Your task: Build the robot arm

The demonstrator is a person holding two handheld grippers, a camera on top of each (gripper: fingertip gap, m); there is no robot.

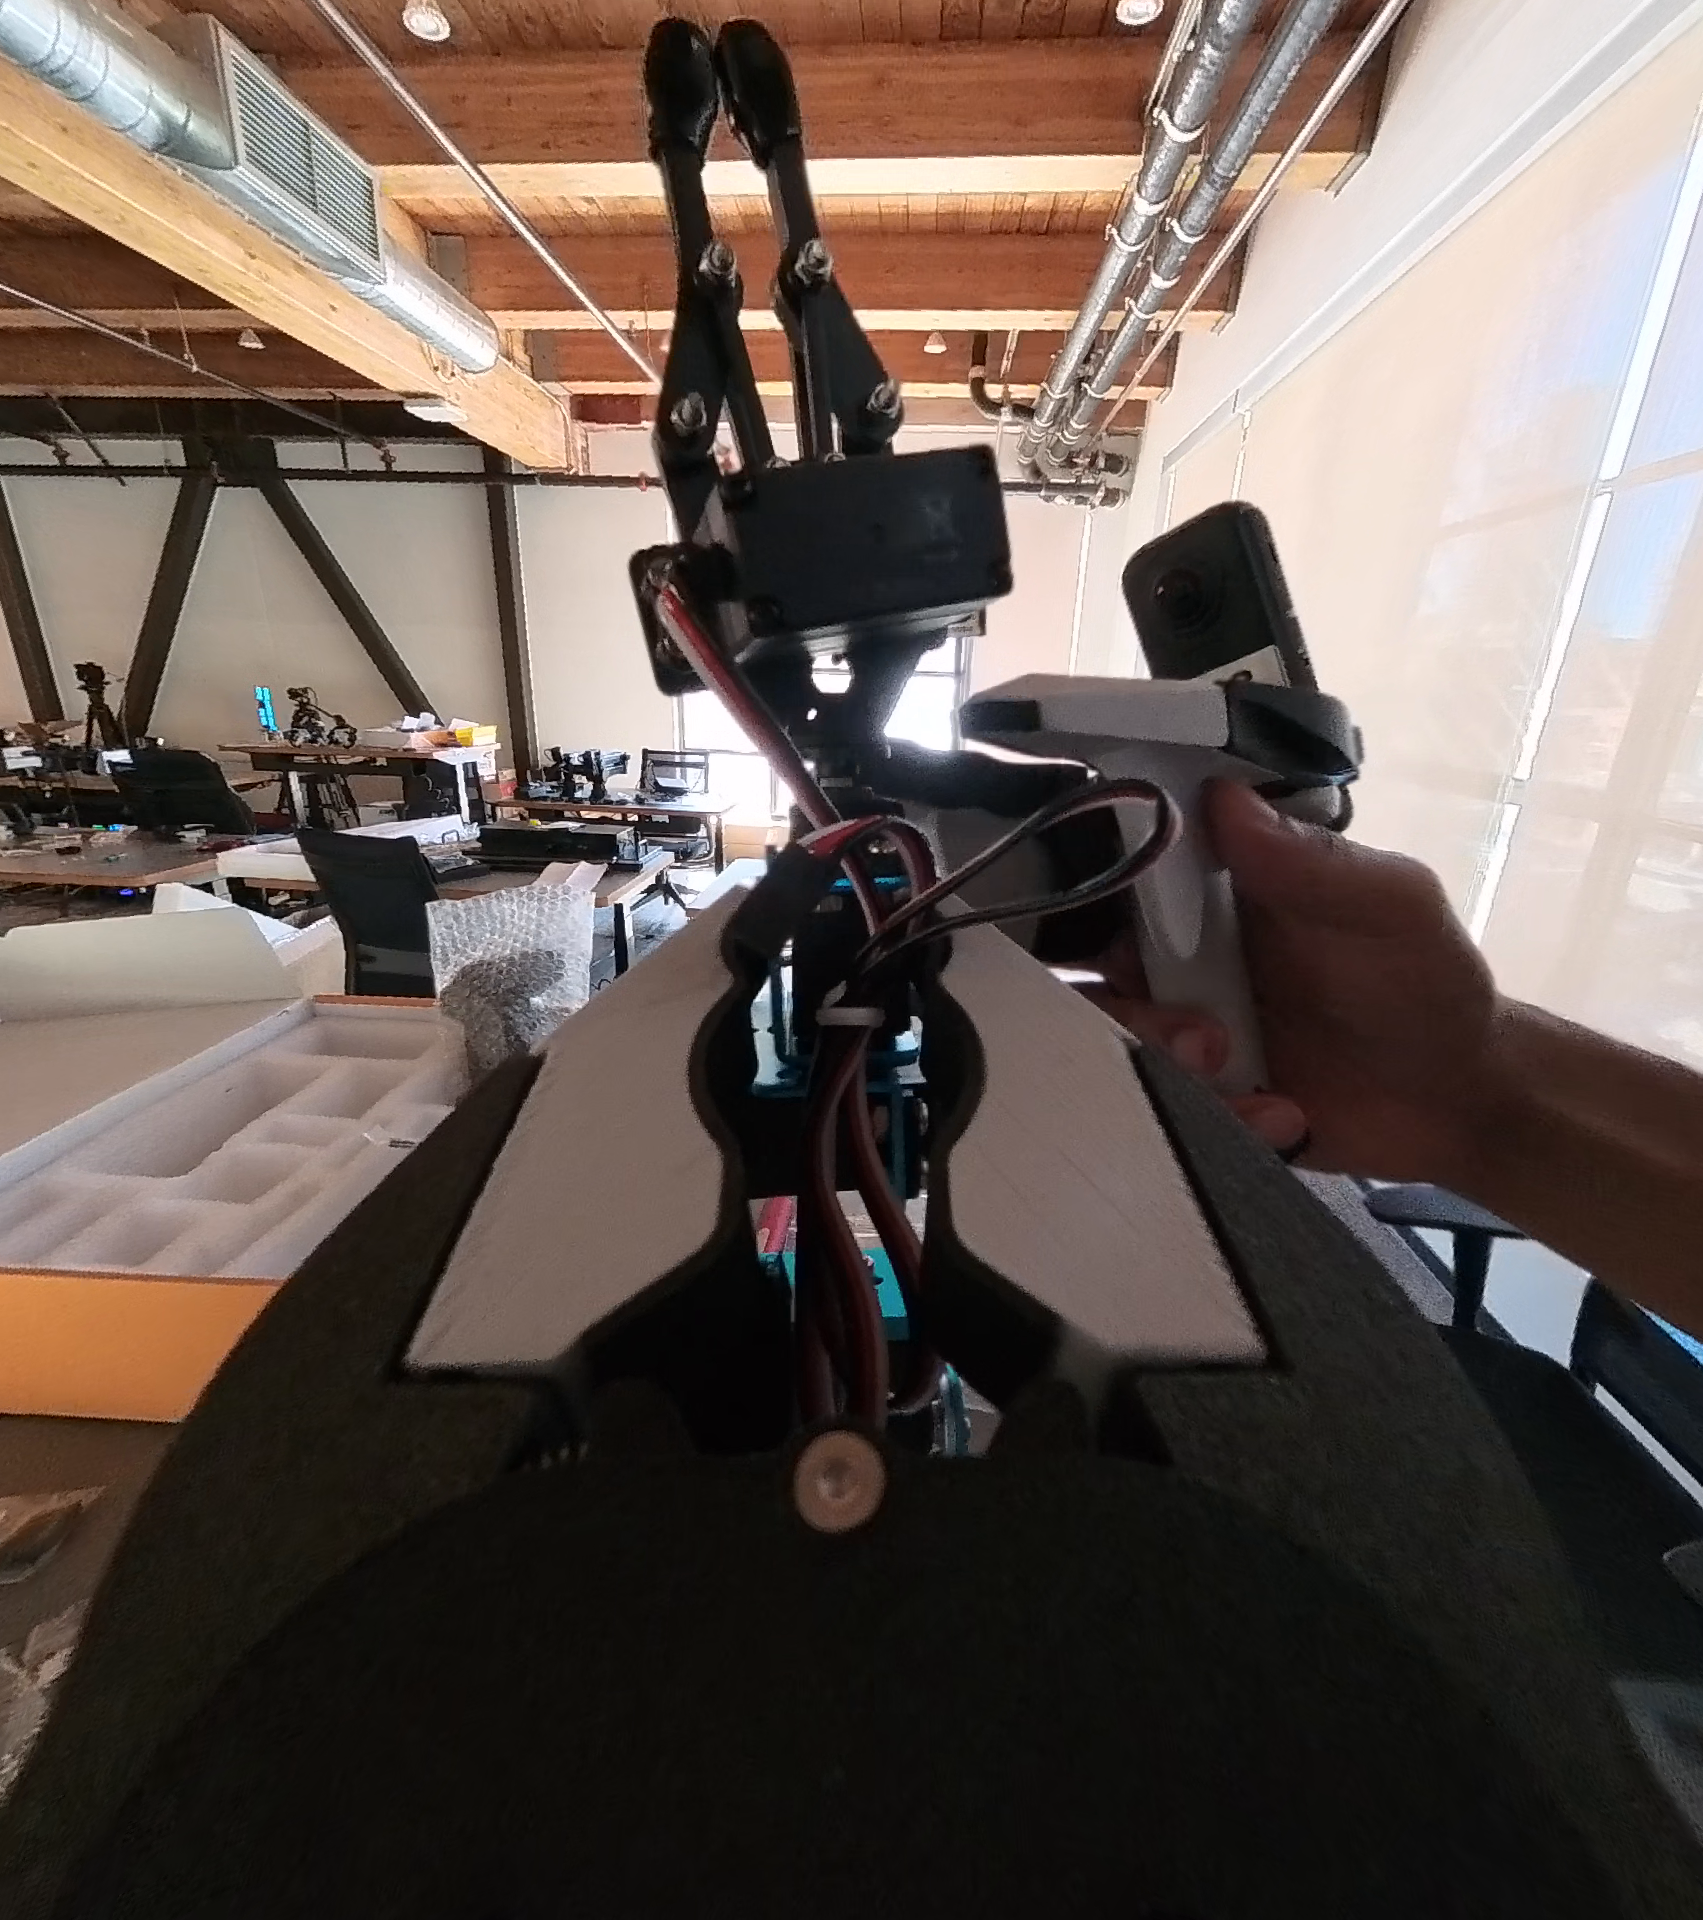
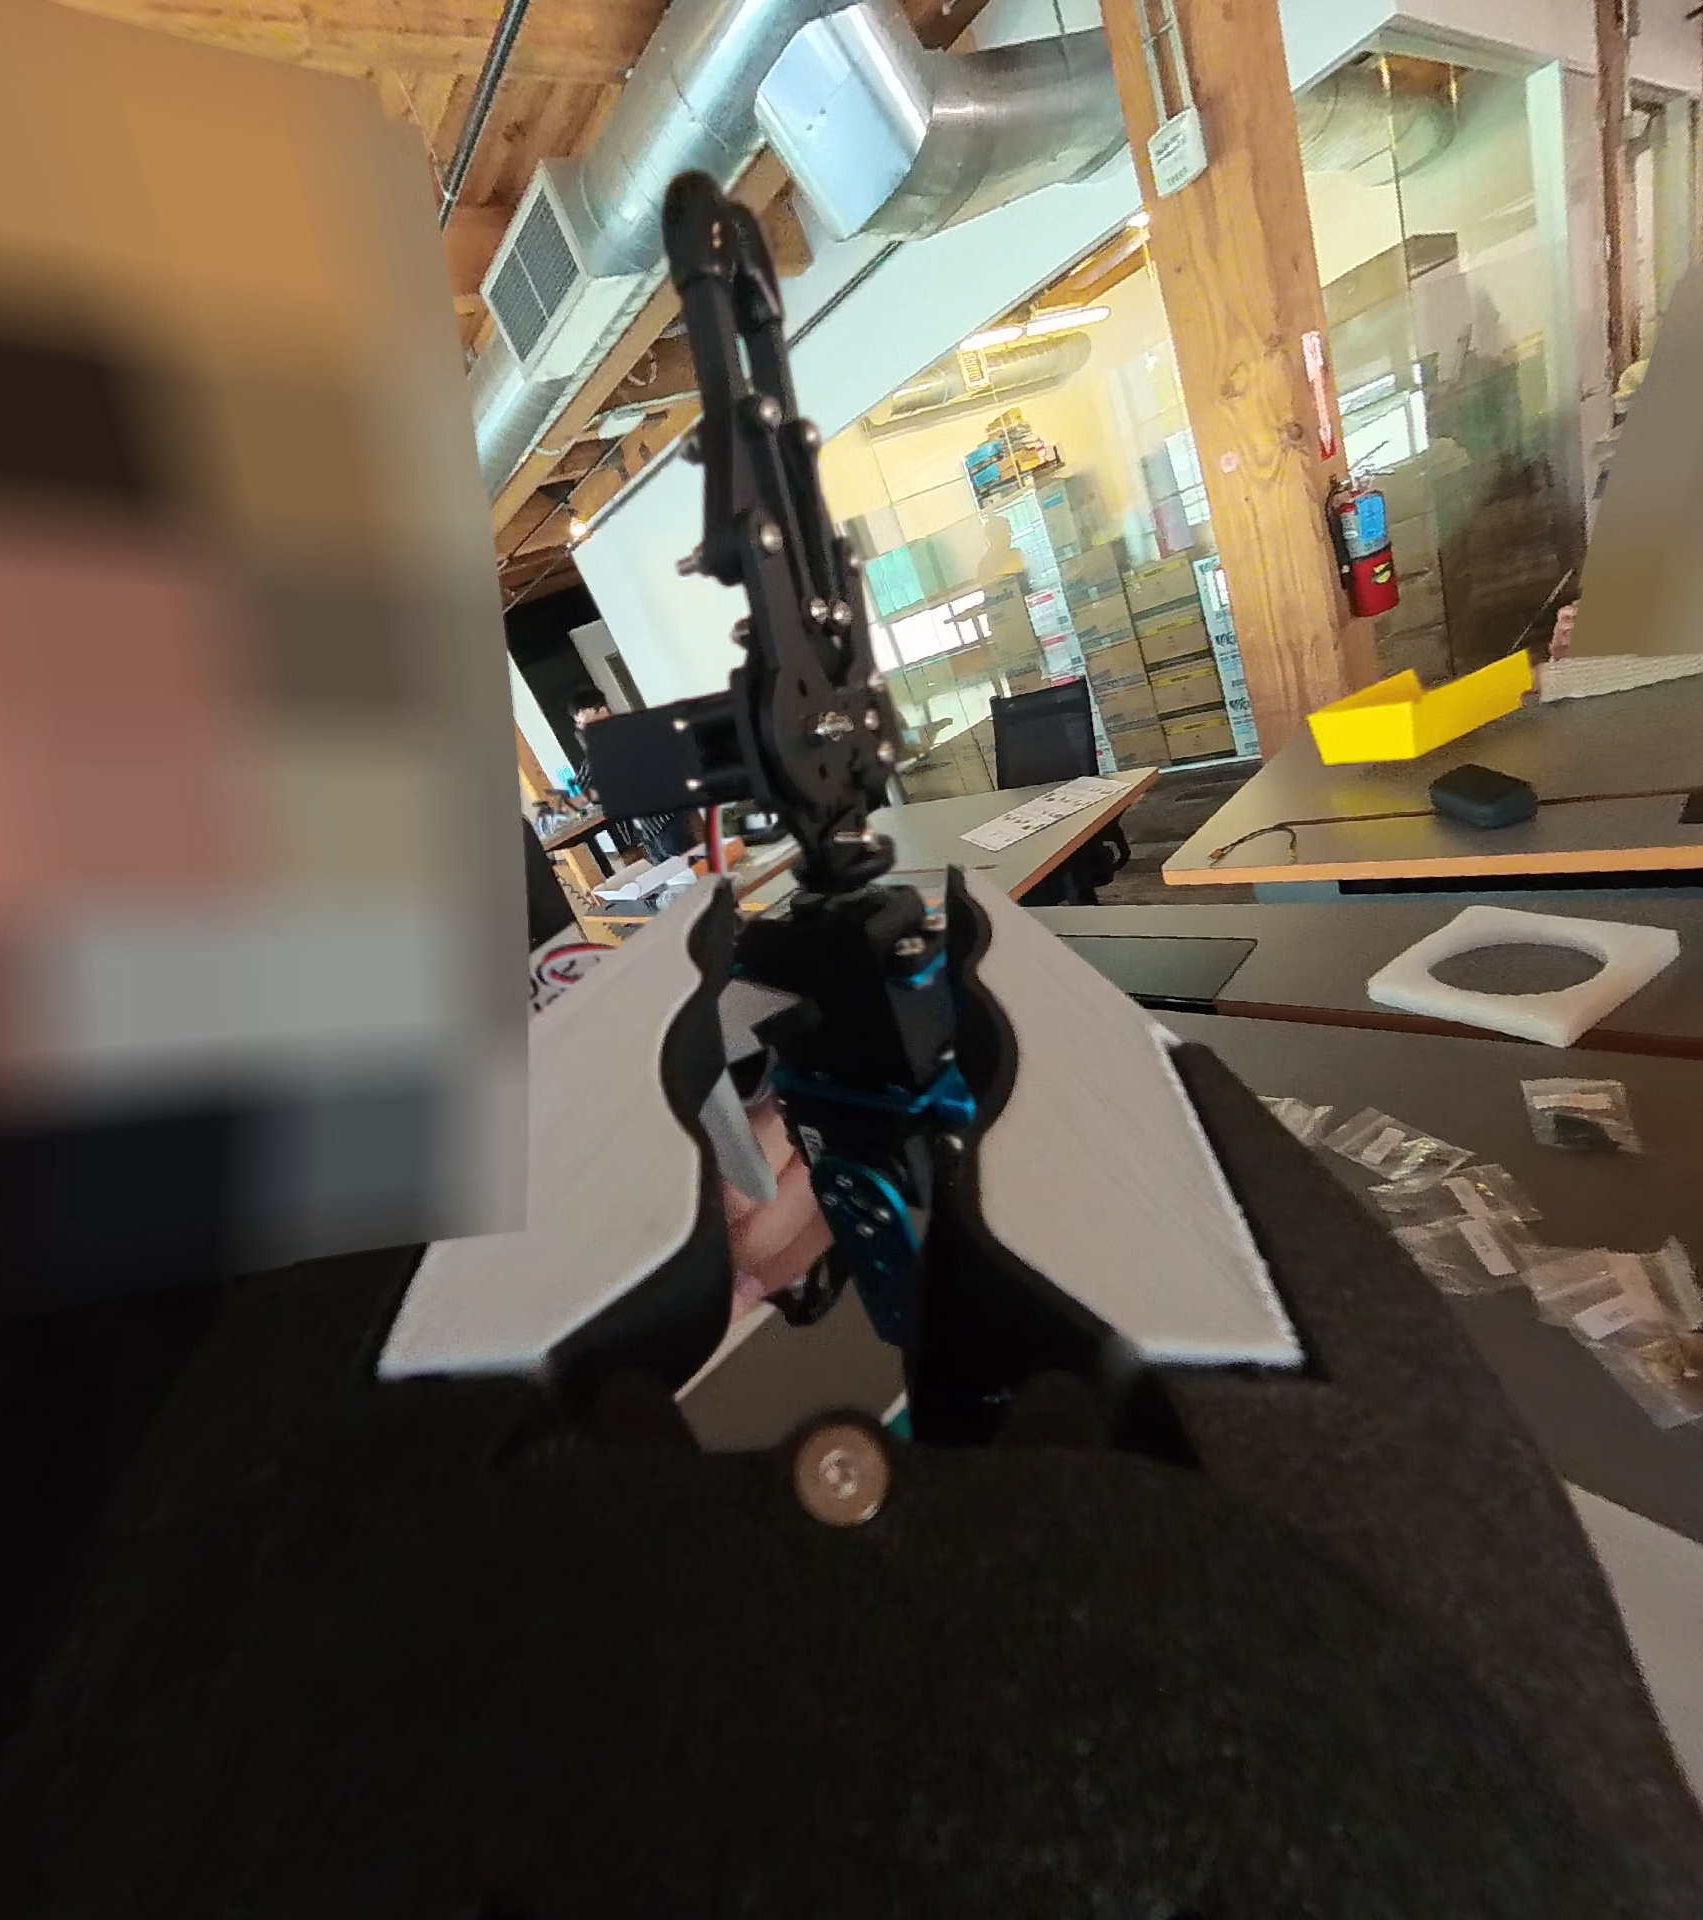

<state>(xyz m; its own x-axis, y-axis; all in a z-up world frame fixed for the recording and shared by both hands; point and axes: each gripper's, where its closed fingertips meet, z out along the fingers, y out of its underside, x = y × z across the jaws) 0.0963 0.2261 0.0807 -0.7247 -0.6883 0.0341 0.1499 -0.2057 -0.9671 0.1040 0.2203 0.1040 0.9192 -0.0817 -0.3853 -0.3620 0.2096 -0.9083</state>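
A small black robot arm [image 1: 868,551] with blue brackets and red, white and black servo wires stands upright, its shut claw [image 1: 722,73] pointing at the ceiling. My left gripper [image 1: 842,935] is shut on the arm's lower blue and black body. A hand [image 1: 1366,987] holds the right gripper's white handle [image 1: 1190,914] just right of the arm. In the right wrist view my right gripper [image 2: 842,904] is shut on the same arm [image 2: 805,727] at its blue bracket [image 2: 888,1101]. Fingers of a hand [image 2: 774,1236] show behind it.
A box with a white foam tray [image 1: 151,1122] and a bubble-wrap roll [image 1: 514,935] lie at the left. The right wrist view shows a yellow box [image 2: 1398,717], a dark pouch [image 2: 1481,795], a white foam ring [image 2: 1522,966] and several small plastic bags [image 2: 1449,1195] on desks. Less than 4 cm separates the two grippers' tips.
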